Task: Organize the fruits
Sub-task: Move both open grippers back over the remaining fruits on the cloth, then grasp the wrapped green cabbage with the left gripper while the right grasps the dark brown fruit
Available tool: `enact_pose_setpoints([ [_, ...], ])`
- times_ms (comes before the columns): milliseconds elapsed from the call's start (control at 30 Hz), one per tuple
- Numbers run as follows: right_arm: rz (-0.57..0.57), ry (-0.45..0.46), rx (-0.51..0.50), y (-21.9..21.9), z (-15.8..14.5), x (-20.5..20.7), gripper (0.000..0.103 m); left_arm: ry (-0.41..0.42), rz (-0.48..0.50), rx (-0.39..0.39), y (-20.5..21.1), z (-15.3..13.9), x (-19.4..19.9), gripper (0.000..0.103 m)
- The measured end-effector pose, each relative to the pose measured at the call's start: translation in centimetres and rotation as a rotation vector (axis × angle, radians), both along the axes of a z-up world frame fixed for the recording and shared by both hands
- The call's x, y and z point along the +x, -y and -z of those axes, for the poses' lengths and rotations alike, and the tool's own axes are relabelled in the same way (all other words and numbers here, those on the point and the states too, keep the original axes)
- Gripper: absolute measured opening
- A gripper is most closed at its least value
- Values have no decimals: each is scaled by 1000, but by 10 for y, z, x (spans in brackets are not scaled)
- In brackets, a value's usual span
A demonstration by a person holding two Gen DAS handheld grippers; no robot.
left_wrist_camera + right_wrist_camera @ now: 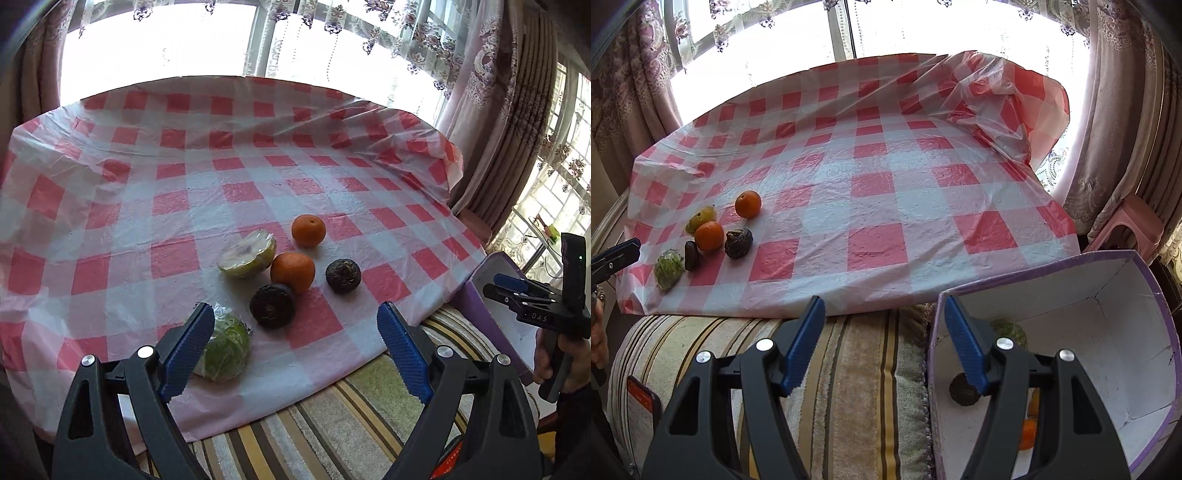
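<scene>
On the red-and-white checked cloth (258, 177) covering the table, six fruits sit clustered near the front edge as I steer from afar. At far left, my left tool (291, 332) hovers with its blue pads spread wide and nothing between them, its left pad just in front of a plastic-wrapped green fruit (227, 349). Next come a wrapped pale green fruit (247, 254), a dark round fruit (272, 305) and an orange (292, 271) touching it, a second orange (308, 230) farther back, and another dark fruit (343, 276) to the right. A striped cushion (849, 369) lies below the cloth's edge. Farther right, my right tool (884, 343) stands half open and empty, one pad over the cushion, the other over the purple-edged box (1126, 332). Inside the box lie a dark fruit (962, 395), a wrapped green one (1012, 330) and orange pieces (1028, 434), partly hidden.
</scene>
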State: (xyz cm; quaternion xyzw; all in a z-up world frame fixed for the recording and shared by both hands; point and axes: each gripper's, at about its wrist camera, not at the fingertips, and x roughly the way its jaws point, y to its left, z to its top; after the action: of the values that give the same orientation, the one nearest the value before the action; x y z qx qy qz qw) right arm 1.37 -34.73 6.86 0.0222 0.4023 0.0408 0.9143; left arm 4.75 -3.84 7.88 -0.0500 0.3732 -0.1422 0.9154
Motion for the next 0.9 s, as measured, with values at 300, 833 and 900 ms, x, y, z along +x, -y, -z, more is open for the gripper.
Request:
enact_pose_setpoints([
  [300, -54, -11, -8, -32, 5, 9, 67, -33, -98, -75, -36, 19, 1, 86],
  [833, -150, -22, -4, -85, 17, 33, 70, -74, -121, -116, -50, 40, -1, 85],
  [900, -163, -22, -5, -92, 18, 37, 70, -80, -122, -121, -51, 42, -1, 85],
])
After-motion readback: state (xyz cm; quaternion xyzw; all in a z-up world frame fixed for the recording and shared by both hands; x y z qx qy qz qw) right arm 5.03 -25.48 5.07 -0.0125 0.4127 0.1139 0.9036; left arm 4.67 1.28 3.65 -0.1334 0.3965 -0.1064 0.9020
